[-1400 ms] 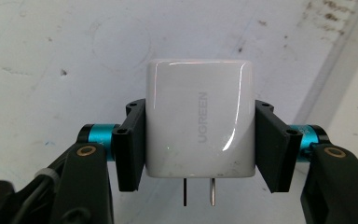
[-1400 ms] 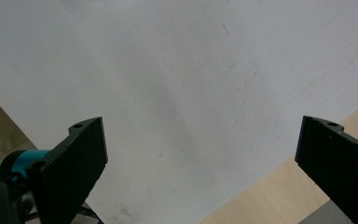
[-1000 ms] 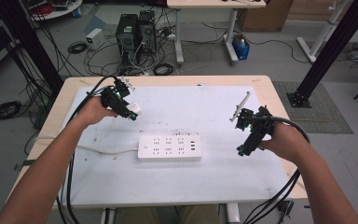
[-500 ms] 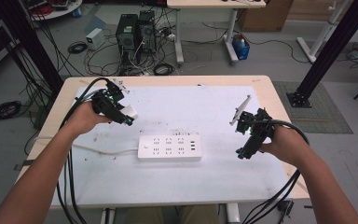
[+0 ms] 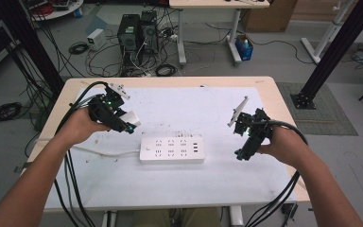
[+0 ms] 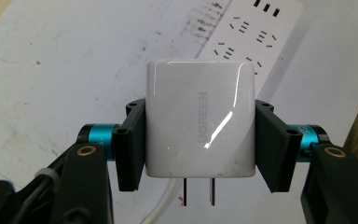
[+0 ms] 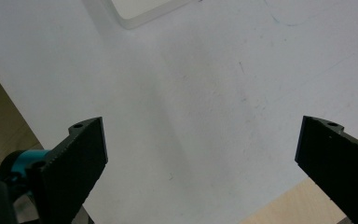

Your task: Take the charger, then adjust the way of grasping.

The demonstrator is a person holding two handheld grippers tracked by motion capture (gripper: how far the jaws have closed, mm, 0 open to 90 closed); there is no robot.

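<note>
The left tongs (image 5: 131, 124) are clamped on a white charger (image 6: 199, 118), one black pad pressed against each of its side faces. In the left gripper view the charger fills the centre of the frame, and its two metal prongs (image 6: 199, 192) stick out of its lower edge, toward the bottom of the frame. The power strip (image 5: 172, 150) lies in the upper right of that view, beyond the charger's smooth top end. So the prongs appear to point away from the sockets rather than at them, though the angle makes this hard to judge.

In the high view the strip lies at the centre of the counter (image 5: 217, 184), long axis running left to right, with its cord (image 5: 101, 152) trailing off to the left. The charger hangs just above and left of the strip's left end, so the left hand is the nearer one. The right tongs (image 5: 239, 154) hover near the strip's right end with jaws spread wide and nothing between them.
</note>
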